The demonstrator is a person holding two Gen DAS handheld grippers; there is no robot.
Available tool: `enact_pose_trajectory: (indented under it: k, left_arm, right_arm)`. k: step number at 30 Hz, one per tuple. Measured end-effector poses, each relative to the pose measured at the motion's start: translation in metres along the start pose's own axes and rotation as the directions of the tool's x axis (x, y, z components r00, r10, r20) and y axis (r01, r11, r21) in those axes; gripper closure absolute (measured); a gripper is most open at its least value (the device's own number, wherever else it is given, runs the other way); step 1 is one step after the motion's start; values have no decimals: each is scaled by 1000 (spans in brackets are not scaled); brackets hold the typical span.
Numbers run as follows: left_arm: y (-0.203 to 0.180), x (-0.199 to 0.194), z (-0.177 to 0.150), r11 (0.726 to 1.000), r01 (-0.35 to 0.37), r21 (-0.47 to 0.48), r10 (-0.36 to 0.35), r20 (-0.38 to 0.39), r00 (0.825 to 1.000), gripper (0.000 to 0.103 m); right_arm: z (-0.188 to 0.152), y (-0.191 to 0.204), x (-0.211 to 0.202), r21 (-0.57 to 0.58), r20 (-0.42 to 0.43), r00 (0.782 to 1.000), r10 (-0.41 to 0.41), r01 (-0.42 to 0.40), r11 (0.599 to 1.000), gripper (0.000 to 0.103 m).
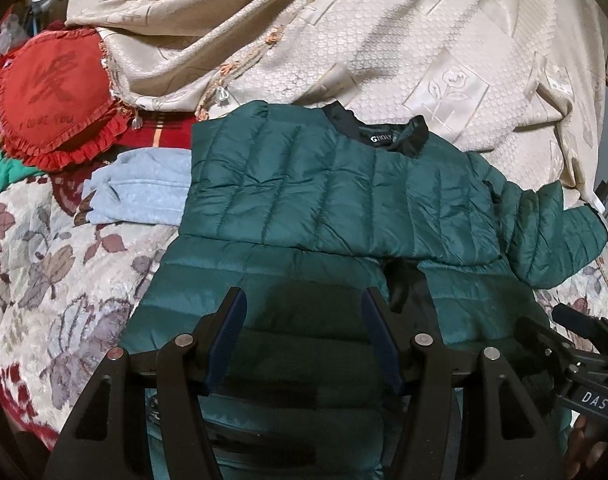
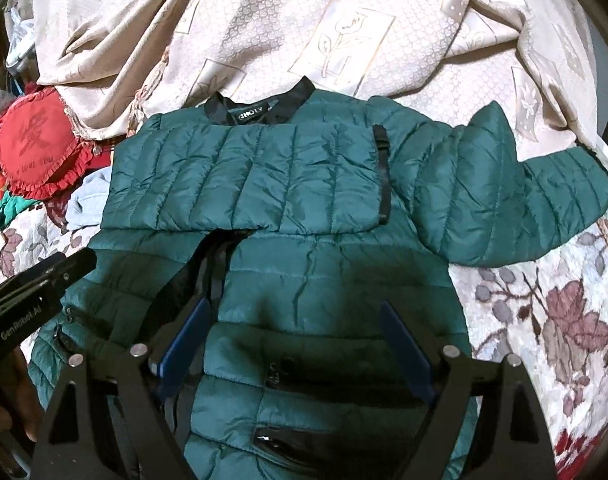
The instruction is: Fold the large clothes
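A: Where's the jacket point(image 1: 324, 184)?

B: Flat on the floral cover point(image 1: 55, 264), collar point(image 2: 259, 108) at the far end. One sleeve point(image 2: 239, 176) is folded across the chest; the other sleeve point(image 2: 516, 196) sticks out sideways from the jacket's right shoulder as the cameras see it, half on the beige cloth point(image 2: 304, 32) that lies bunched beyond the collar.

A: And the grippers?

B: Both over the jacket's near half, above the hem end. The left gripper point(image 1: 304, 300) has its blue fingers point(image 1: 231, 328) apart with only quilted fabric showing between them, nothing clamped. The right gripper point(image 2: 295, 312) stands wider, fingers point(image 2: 404, 340) well apart over the pocket zips, also gripping nothing. Whether the tips touch the jacket I can't tell.

A: Anything else near the jacket?

B: A pale blue garment point(image 1: 139, 188) just beside the folded-sleeve shoulder, touching the jacket's edge. Past that, a red frilled cushion point(image 1: 51, 100). A hand point(image 1: 588, 448) shows behind the right gripper's handle.
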State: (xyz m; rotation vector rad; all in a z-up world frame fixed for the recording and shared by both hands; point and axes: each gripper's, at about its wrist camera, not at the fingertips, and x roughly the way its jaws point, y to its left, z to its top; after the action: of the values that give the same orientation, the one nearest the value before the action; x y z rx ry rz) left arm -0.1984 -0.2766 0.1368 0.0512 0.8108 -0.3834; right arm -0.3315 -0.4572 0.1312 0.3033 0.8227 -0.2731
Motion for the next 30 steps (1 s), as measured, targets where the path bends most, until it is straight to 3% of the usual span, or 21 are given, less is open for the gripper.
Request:
enact_pose_trajectory:
  k: [18, 30]
  left_arm:
    - [-40, 27, 13, 998, 63, 26, -62, -13, 998, 60]
    - [-59, 58, 27, 998, 57, 32, -56, -33, 998, 60]
  right_arm:
    - [9, -35, 17, 28, -7, 1000, -28, 28, 999, 14]
    - [31, -70, 25, 61, 4, 998, -65, 65, 996, 14]
